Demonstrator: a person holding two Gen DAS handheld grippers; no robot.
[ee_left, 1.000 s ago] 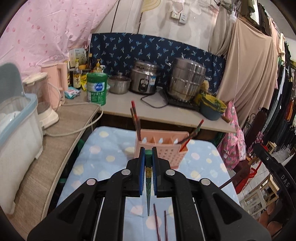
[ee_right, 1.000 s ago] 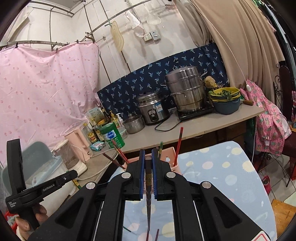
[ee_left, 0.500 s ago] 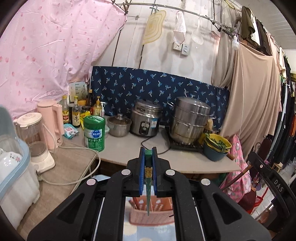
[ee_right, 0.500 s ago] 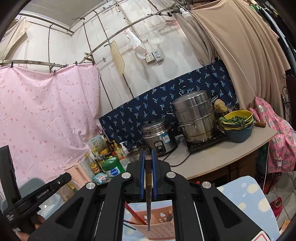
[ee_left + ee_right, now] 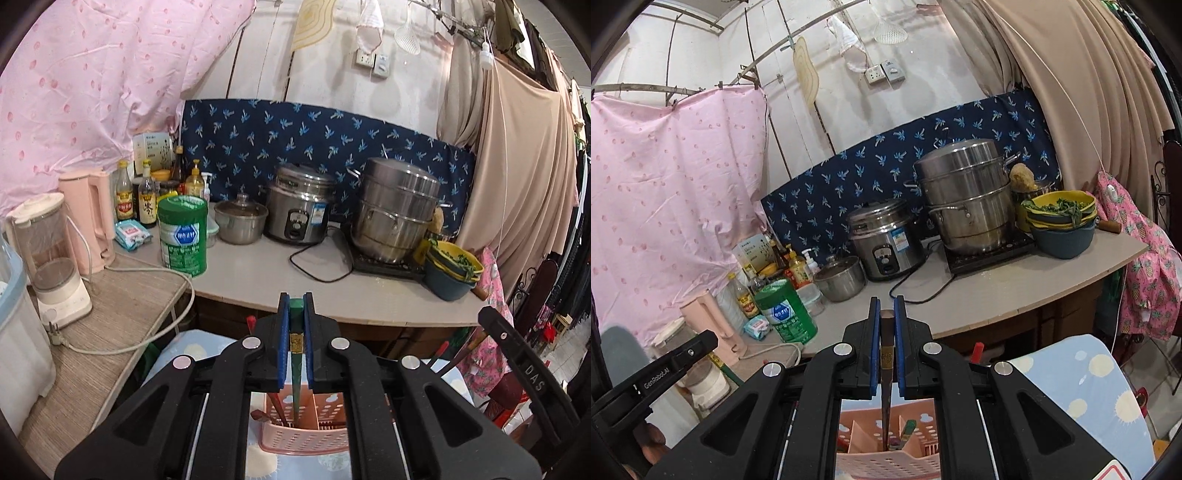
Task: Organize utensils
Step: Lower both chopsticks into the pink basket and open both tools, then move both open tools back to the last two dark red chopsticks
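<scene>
The left gripper (image 5: 295,341) has its jaws closed on a green chopstick (image 5: 295,354), held upright at lower centre of the frame. The chopstick tip reaches down into the pink basket (image 5: 303,439) at the bottom centre, beside red chopsticks (image 5: 277,406) already standing there. The right gripper (image 5: 886,345) has its jaws closed on a brown chopstick (image 5: 885,373), also upright, its tip inside a compartment of the same basket (image 5: 886,461). A green can (image 5: 183,236) stands on the desk (image 5: 258,273) at centre left.
</scene>
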